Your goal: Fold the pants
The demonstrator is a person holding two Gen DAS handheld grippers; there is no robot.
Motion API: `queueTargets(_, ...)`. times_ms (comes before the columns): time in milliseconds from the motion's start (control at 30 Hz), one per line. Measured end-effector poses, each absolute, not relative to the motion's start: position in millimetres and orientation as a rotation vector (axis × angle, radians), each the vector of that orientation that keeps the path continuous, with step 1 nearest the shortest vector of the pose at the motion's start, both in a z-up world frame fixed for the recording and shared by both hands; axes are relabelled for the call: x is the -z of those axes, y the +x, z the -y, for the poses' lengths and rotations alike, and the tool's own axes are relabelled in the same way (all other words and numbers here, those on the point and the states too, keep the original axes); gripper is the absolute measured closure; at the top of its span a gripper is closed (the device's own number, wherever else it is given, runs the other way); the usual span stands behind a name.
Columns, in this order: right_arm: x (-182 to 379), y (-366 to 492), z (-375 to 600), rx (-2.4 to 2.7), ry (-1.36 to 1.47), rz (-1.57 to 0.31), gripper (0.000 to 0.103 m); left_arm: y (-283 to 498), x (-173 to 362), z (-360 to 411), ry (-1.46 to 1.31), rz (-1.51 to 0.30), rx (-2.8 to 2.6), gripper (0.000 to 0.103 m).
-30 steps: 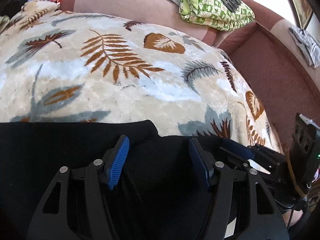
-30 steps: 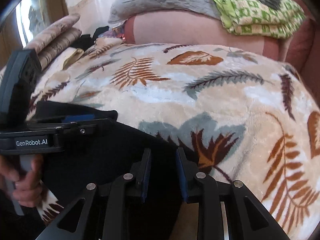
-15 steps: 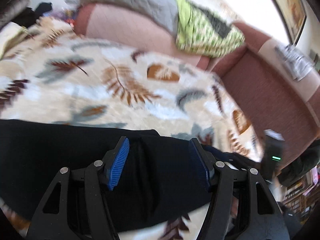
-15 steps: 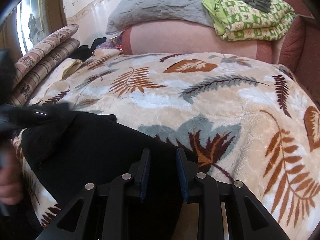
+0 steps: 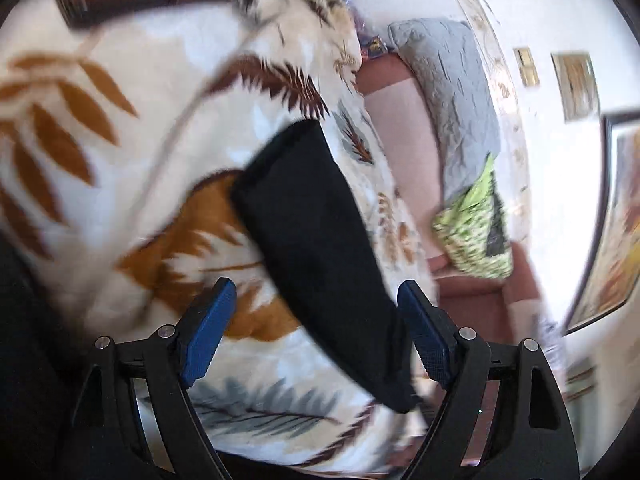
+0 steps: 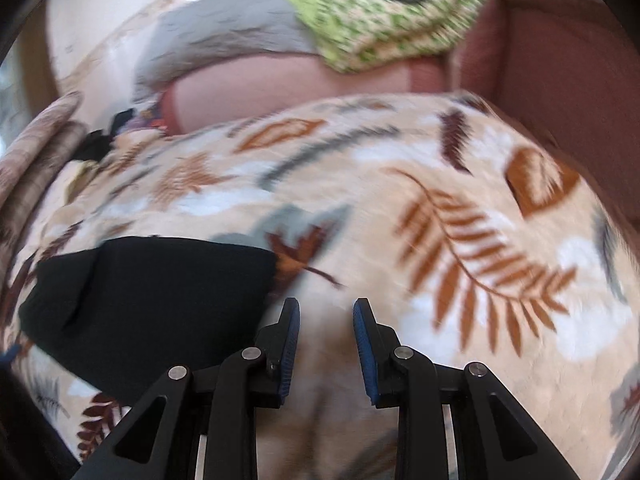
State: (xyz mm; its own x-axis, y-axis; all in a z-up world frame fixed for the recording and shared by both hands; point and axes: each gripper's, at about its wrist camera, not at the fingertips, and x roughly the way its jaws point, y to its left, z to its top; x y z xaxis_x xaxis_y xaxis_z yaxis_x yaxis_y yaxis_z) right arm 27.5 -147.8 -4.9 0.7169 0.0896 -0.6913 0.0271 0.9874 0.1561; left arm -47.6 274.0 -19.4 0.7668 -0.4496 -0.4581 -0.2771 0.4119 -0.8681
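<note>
On the leaf-print blanket (image 6: 440,184) lie the folded black pants (image 6: 152,292). My left gripper (image 5: 316,332) has just been spreading wide, clamping nothing. My right gripper (image 6: 326,332) hangs slightly parted, empty, beside them.

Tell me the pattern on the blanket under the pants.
Cream blanket with brown and grey leaf prints; clearest in the right wrist view.

I see the pants (image 6: 148,300), plain black, lying folded into a flat compact block on the leaf-print blanket (image 6: 460,240), near its front-left edge in my right view. In the left view they (image 5: 316,248) stretch lengthwise.
</note>
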Motion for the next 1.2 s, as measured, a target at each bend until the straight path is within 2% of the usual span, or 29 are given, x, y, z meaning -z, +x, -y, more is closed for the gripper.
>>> queueTargets(133, 15.2, 30.9, 161.1, -0.02, 0.235, -0.764, 0.076, -26.3, 33.1, -275.0, -1.229, -0.715, 0.186, 0.02)
queueTargets(200, 15.0, 31.2, 155.9, -0.011, 0.197, -0.762, 0.073, -20.7, 33.2, -277.1, -1.243, -0.7, 0.197, 0.019)
queueTargets(267, 15.7, 30.7, 149.8, -0.004, 0.16, -0.758, 0.069, -18.9, 33.2, -278.4, -1.276, -0.673, 0.206, 0.012)
queueTargets(433, 17.7, 31.1, 146.0, -0.002, 0.139, -0.75, 0.068, -28.2, 32.3, -279.6, -1.308, -0.601, 0.151, 0.014)
queueTargets(500, 18.1, 30.9, 146.7, -0.006, 0.144, -0.748, 0.067, -29.3, 34.7, -279.9, -1.313, -0.601, 0.114, 0.024)
queueTargets(600, 18.7, 30.0, 145.9, -0.005, 0.137, -0.744, 0.067, -31.7, 42.7, -283.3, -1.329, -0.628, 0.062, 0.056)
queueTargets(633, 18.7, 29.9, 145.8, -0.005, 0.138, -0.745, 0.067, -31.4, 46.6, -285.3, -1.329, -0.649, 0.043, 0.077)
queueTargets(667, 18.7, 30.0, 145.9, -0.005, 0.139, -0.745, 0.067, -30.7, 49.7, -286.7, -1.322, -0.671, 0.032, 0.084)
queueTargets(800, 18.6, 30.0, 145.0, -0.005, 0.134, -0.746, 0.065, -32.6, 34.0, -276.0, -1.174, -0.672, -0.022, 0.089)
queueTargets(967, 17.2, 31.1, 144.9, 0.001, 0.156, -0.759, 0.064, -34.5, -27.4, -225.2, -0.679, -0.618, -0.106, 0.091)
queueTargets(1200, 4.4, 25.1, 173.8, 0.013, 0.42, -0.741, 0.064, -33.0, -80.4, -124.9, -0.32, -0.523, 0.059, 0.091)
